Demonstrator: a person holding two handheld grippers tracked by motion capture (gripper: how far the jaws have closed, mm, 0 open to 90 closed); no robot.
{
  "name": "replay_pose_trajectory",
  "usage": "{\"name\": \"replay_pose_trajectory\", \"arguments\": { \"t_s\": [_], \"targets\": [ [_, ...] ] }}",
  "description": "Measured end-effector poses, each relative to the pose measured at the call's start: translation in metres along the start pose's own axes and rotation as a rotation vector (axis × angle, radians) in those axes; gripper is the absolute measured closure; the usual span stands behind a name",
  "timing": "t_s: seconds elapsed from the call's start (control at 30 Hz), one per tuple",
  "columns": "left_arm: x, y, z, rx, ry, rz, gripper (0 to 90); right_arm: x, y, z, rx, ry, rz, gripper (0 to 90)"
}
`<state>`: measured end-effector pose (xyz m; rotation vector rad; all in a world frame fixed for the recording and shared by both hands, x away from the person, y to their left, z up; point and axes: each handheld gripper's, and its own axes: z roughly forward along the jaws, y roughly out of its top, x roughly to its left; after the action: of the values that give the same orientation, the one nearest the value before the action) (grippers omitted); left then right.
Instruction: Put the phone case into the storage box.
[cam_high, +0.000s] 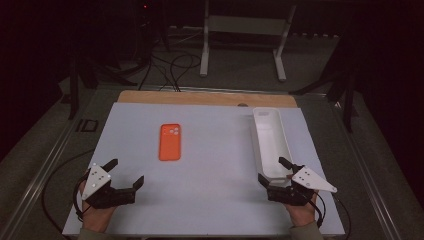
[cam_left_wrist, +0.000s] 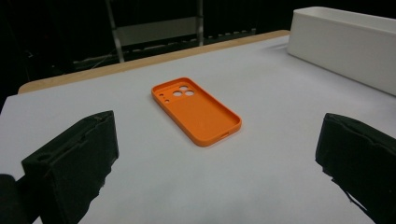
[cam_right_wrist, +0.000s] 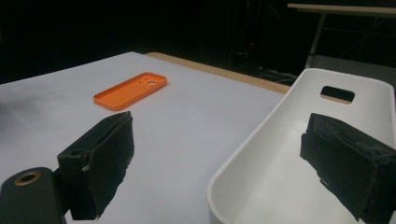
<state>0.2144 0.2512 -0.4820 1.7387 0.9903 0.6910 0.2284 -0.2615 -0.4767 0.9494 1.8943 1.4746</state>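
two grippers rested low at the near edge of the table (cam_high: 210, 200), both with jaws spread wide and grasping nothing. left gripper (cam_high: 125, 173) sat well short of the orange case (cam_high: 169, 142), which lay flat, hollow side up, mid-table. right gripper (cam_high: 274, 169) stood at the near end of the white bin (cam_high: 270, 140); the bin held nothing, as far as visible.

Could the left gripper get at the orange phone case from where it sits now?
Probably yes. The left gripper sits open at the near left of the mat, and the phone case lies flat ahead of it with only bare mat between them. The bin and right gripper are off to the other side.
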Motion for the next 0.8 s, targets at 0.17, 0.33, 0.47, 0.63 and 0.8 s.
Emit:
{"name": "replay_pose_trajectory", "arguments": {
  "t_s": [0.17,0.33,0.47,0.63,0.8],
  "targets": [
    [-0.001,0.0,0.002,0.005,-0.001,0.003,0.2,-0.001,0.0,-0.001,-0.009,-0.017,0.004,8.9],
    [0.001,-0.001,0.002,0.003,0.007,-0.017,0.2,-0.001,-0.001,0.0,-0.007,-0.019,0.01,8.9],
    [0.0,0.0,0.003,0.009,0.011,-0.02,0.2,0.0,-0.002,0.001,-0.004,-0.019,0.003,9.0],
    [-0.002,0.004,0.005,0.012,0.009,-0.02,0.2,-0.001,-0.001,0.0,-0.005,-0.027,-0.001,8.9],
    [-0.005,0.01,0.01,0.032,-0.005,-0.013,0.2,-0.002,0.001,-0.002,-0.015,-0.027,0.011,8.9]
  ]
}}
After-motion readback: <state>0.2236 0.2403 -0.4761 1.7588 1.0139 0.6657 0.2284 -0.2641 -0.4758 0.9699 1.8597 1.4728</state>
